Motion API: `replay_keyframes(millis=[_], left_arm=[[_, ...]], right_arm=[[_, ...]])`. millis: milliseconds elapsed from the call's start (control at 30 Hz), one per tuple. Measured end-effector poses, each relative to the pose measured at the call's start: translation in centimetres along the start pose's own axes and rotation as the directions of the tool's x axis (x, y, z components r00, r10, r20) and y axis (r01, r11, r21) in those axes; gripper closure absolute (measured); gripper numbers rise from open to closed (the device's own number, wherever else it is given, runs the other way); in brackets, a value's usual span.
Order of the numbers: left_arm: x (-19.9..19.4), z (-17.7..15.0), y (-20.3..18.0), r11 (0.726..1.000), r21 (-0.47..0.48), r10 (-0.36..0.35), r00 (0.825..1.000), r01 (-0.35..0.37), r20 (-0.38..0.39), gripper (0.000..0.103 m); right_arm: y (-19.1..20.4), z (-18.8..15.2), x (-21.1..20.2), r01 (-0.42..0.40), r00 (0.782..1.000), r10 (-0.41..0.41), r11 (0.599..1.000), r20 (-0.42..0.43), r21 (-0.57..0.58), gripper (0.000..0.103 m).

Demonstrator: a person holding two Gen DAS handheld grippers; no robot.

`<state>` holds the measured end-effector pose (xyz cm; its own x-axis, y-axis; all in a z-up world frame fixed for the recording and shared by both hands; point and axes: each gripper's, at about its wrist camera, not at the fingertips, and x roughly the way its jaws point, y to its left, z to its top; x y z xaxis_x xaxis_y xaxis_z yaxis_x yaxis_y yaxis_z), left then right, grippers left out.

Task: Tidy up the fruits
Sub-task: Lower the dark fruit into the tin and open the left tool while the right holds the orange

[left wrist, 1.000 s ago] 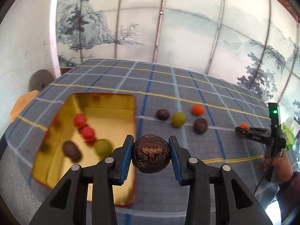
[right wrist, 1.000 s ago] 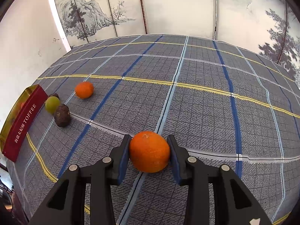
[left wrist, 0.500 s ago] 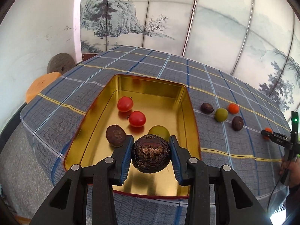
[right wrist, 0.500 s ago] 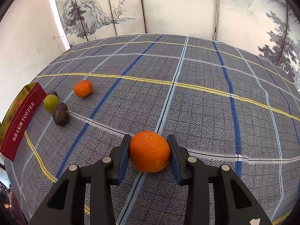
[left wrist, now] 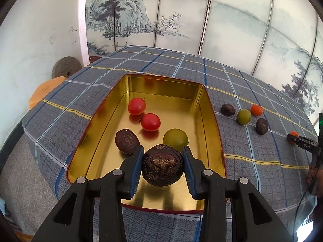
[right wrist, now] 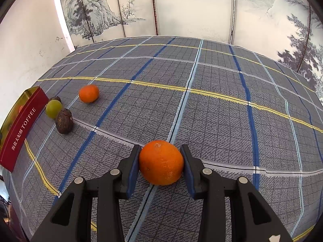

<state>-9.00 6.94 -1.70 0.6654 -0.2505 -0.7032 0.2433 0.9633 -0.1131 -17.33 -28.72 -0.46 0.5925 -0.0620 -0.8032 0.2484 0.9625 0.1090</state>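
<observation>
My left gripper [left wrist: 162, 166] is shut on a dark brown wrinkled fruit [left wrist: 162, 165] and holds it over the near end of a gold tin tray [left wrist: 212, 109]. In the tray lie two red tomatoes [left wrist: 136, 106] [left wrist: 150, 122], a green fruit [left wrist: 175, 137] and a brown fruit [left wrist: 126, 141]. My right gripper [right wrist: 161, 166] is shut on an orange [right wrist: 161, 165] just above the checked cloth. It also shows in the left wrist view [left wrist: 292, 137] at the far right.
On the cloth right of the tray lie two brown fruits [left wrist: 228, 109] [left wrist: 261, 126], a green fruit [left wrist: 243, 117] and a small orange [left wrist: 256, 110]. In the right wrist view the tray's red side [right wrist: 22, 129] reads TOFFEE. A painted screen stands behind the table.
My left gripper has carried the brown fruit leftward from over the cloth to over the tray, then closer in. The right gripper with the orange has barely moved.
</observation>
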Motion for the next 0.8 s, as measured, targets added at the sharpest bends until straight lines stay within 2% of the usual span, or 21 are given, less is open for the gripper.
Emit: replay_keyframes(millis=[500,800], left_arm=[[0.3,-0.14,0.01,1.0,0.007,0.007,1.0,-0.007,-0.002,0.063],[0.65,-0.64,0.47,0.999,0.025,0.048,0.999,-0.048,0.003,0.063]], right_arm=[[0.1,-0.11,0.02,0.008,1.0,-0.008,1.0,-0.002,-0.006,0.066],[0.14,-0.2,0.1,0.015,1.0,-0.015,1.0,-0.003,-0.014,0.066]])
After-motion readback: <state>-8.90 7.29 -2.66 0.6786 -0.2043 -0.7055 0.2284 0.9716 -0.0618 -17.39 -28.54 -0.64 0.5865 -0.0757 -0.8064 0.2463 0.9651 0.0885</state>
